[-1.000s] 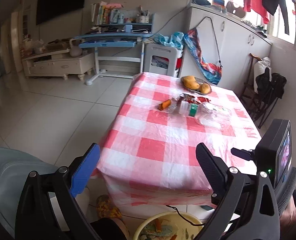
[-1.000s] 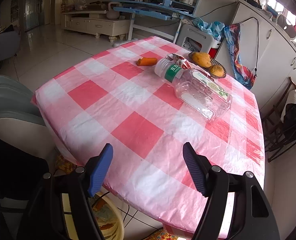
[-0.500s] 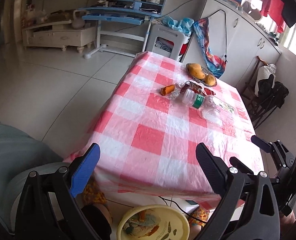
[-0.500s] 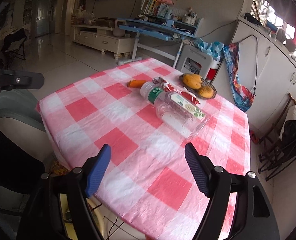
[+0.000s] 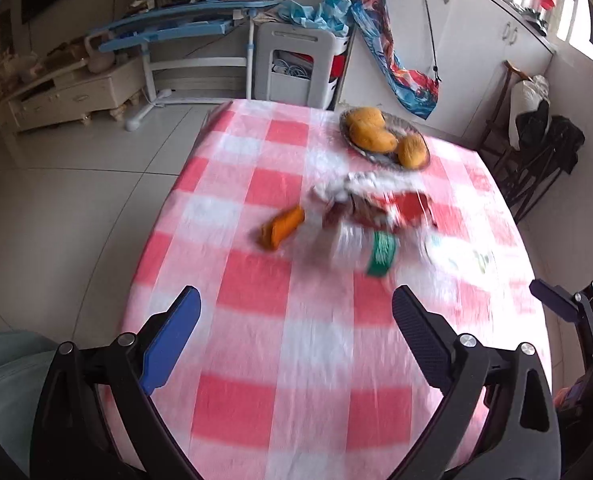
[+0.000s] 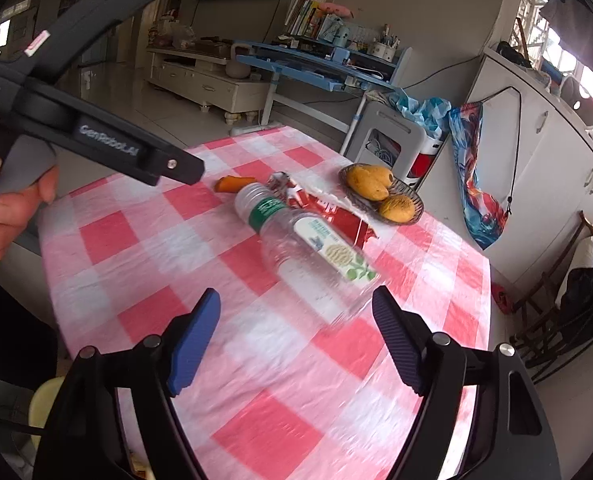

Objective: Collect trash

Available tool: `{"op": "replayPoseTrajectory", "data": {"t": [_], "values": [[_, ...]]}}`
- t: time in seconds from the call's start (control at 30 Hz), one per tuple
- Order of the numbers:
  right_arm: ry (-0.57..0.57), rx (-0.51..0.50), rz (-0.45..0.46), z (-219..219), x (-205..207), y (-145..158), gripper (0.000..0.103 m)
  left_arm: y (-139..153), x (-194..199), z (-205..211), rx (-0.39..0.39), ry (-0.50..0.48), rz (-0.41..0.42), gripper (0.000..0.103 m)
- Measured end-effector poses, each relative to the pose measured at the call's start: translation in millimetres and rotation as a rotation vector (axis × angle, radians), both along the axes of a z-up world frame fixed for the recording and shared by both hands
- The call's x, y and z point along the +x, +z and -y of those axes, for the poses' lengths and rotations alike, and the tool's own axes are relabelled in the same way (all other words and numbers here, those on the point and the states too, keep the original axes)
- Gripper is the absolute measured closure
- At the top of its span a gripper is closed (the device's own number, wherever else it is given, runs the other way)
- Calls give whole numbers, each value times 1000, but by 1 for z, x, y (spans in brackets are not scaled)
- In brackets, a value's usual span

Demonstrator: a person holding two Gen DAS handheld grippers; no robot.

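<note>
A clear plastic bottle (image 6: 308,252) with a green label lies on its side on the pink checked table (image 6: 136,240). A red crumpled wrapper (image 6: 332,216) lies behind it and an orange peel piece (image 6: 232,183) to its left. In the left wrist view the bottle (image 5: 384,248), wrapper (image 5: 384,208) and orange piece (image 5: 282,228) are blurred. My left gripper (image 5: 296,320) is open and empty above the table's near part. My right gripper (image 6: 296,320) is open and empty just short of the bottle's base.
A wire basket with mangoes (image 6: 380,192) stands behind the trash. The left tool's body (image 6: 88,120) and the hand holding it fill the right wrist view's left side. A yellow bin (image 6: 44,404) sits on the floor by the table. Folding chairs (image 5: 536,160) stand right.
Both grippers have moved forward over the table toward the trash. The left tool has come into the right wrist view. Both stay open.
</note>
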State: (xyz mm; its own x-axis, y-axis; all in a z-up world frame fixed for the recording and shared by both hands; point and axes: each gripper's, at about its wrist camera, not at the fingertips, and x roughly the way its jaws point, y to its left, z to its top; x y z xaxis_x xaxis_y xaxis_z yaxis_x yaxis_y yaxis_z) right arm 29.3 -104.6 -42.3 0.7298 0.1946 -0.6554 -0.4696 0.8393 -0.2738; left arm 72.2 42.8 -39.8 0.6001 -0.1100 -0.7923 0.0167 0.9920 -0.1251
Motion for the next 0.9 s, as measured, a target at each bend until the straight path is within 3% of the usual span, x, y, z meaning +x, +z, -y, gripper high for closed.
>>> {"op": "replayPoseTrajectory", "data": {"t": [0.17, 0.3, 0.5, 0.57, 0.67, 0.83, 0.9], "values": [[91, -51, -34, -9, 38, -2, 28, -5, 47, -18, 15, 70, -3, 10], [172, -137, -88, -24, 66, -15, 28, -21, 78, -13, 110, 29, -31, 11], [247, -193, -213, -33, 88, -36, 28, -44, 98, 3, 181, -55, -85, 18], [249, -187, -231, -32, 87, -39, 34, -50, 101, 8, 213, -78, -97, 23], [238, -156, -251, -27, 80, -38, 40, -58, 105, 11, 206, -101, -127, 34], [197, -154, -254, -20, 48, -38, 44, -67, 101, 17, 190, -139, -165, 73], [178, -177, -249, -17, 27, -38, 44, -66, 92, 20, 181, -164, -170, 81]]}}
